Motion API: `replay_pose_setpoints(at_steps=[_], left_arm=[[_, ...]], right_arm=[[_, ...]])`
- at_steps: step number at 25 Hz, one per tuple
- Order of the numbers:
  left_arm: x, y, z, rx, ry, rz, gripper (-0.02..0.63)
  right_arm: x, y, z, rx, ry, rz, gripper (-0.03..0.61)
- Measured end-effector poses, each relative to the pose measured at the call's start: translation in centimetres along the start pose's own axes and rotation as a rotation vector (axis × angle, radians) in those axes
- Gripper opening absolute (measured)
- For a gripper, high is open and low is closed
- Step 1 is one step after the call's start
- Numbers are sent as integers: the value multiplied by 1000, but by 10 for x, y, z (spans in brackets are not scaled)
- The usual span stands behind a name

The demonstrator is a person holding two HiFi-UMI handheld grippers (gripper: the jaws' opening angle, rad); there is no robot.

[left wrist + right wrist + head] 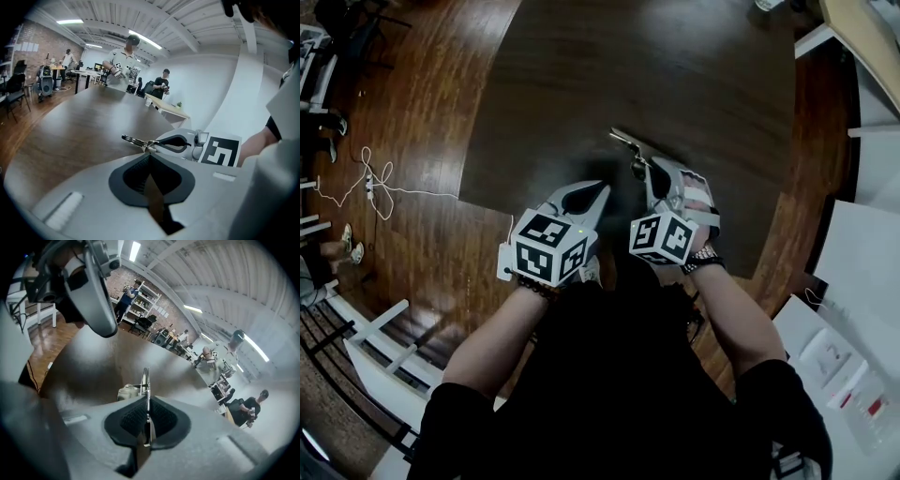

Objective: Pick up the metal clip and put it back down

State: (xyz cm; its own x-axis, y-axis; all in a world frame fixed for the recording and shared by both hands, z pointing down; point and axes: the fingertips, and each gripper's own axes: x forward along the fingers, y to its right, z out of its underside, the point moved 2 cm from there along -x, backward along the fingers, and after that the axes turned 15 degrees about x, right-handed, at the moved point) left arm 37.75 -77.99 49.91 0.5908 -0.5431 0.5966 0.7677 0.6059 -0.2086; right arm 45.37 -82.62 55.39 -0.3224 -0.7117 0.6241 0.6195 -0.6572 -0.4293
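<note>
While the left gripper hangs with its jaws pressed together on nothing, the right gripper — just beside it — is clamped on the metal clip, which juts far-left past its tips, over the dark table's near part.

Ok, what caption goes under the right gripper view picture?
Right gripper shut on the metal clip, dark table beyond.

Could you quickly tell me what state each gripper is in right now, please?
Left gripper: closed, empty.
Right gripper: closed on the metal clip.
</note>
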Motion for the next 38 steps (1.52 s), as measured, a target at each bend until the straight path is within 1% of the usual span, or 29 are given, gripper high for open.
replay_pose_setpoints(at_steps=[8, 14, 20, 26, 32, 38], left_arm=[[7, -26, 8, -49, -33, -46, 17], [11, -24, 6, -63, -30, -71, 17], [10, -24, 9, -73, -33, -92, 17], [7, -24, 9, -75, -30, -102, 17], [0, -28, 8, -69, -24, -97, 17], [-12, -25, 11, -57, -9, -90, 17]], right_arm=[[30, -13, -2, -140, -15, -10, -5], [32, -20, 4, -206, -8, -26, -1], [34, -22, 5, -214, 7, -33, 5], [35, -24, 10, -192, -7, -44, 52], [37, -24, 11, -180, -38, -33, 84], [29, -28, 14, -181, -67, -1, 87]])
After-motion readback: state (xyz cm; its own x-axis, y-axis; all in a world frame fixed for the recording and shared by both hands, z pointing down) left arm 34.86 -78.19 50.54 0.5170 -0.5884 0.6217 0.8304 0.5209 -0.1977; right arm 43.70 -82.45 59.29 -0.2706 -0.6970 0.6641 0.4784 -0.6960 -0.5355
